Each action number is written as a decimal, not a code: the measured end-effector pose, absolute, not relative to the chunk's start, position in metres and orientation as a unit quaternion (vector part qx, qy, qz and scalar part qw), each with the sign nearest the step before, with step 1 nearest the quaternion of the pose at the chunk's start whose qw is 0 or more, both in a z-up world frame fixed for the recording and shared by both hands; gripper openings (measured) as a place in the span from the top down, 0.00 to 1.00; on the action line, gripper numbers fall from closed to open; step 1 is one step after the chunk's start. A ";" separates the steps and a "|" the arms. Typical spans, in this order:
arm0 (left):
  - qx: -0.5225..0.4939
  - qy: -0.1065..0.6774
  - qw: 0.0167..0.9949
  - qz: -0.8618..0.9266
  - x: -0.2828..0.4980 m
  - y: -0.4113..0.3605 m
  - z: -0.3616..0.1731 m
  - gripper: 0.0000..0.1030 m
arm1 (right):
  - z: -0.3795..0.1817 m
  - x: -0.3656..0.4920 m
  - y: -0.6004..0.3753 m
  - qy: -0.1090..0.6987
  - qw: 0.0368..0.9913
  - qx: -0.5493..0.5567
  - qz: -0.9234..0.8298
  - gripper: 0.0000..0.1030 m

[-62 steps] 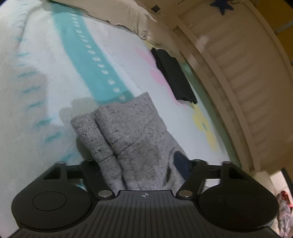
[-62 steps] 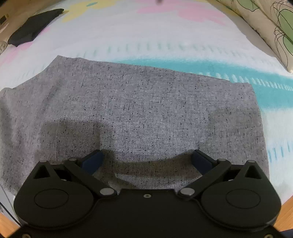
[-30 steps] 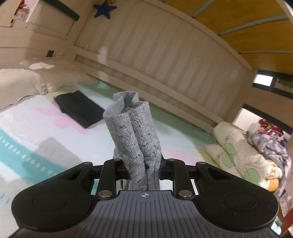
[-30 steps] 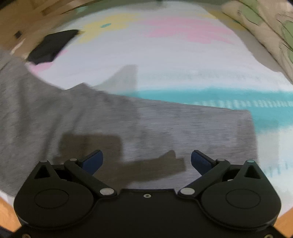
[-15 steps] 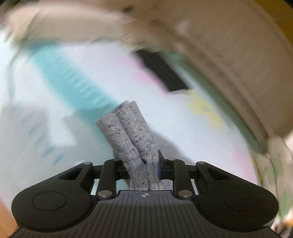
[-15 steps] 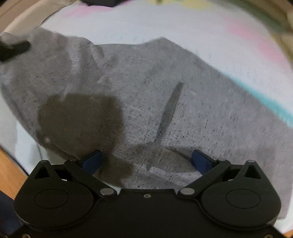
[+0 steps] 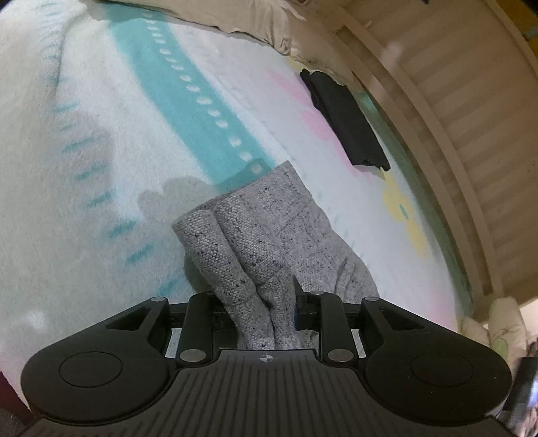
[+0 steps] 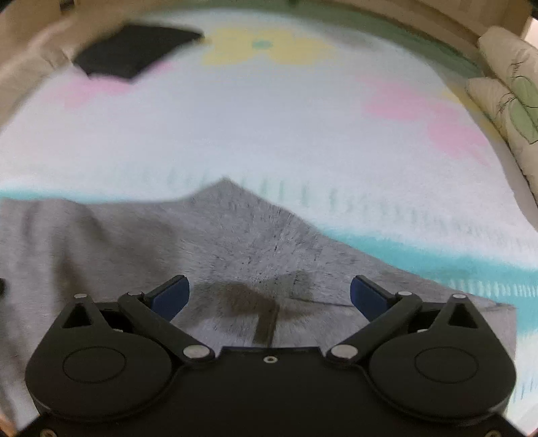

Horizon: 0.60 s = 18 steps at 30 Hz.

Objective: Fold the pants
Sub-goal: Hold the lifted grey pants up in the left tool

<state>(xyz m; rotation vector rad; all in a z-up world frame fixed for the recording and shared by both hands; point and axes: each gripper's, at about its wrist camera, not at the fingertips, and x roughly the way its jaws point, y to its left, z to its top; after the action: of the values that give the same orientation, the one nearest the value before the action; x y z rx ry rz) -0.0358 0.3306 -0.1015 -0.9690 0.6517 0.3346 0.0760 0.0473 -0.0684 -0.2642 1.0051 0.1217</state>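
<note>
Grey speckled pants spread on the patterned bed, bunched hem pinched in left hand-held gripper. Right hand-held gripper spread wide above flat cloth. Soft, light, floppy knit; probably best gripped at doubled hems or corners.

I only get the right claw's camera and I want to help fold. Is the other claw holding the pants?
Observer: Yes. The left claw is pinching a bunched-up bit of the grey pants.
Operator: Is it one layer?
Observer: No, two rolled folds stick up side by side between its fingers.
Operator: What's past the pants over there?
Observer: A beige pillow lies at the far end of the teal stripe; your view only shows the flowery cushion.
</note>
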 end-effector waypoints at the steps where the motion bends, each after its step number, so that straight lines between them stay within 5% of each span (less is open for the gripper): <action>1: -0.454 0.306 0.822 0.156 -0.035 0.330 -0.101 0.76 | -0.079 0.078 0.051 0.493 0.858 -0.134 0.053 0.02; 18: -0.477 0.294 0.815 0.148 -0.037 0.334 -0.106 0.74 | -0.079 -0.029 0.030 0.501 0.832 -0.184 0.149 0.05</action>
<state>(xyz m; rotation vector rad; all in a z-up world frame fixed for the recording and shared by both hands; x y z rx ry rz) -0.0370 0.3345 -0.1063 -1.0170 0.6267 0.3160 -0.0289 0.0304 -0.0786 -0.3892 1.0625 0.3157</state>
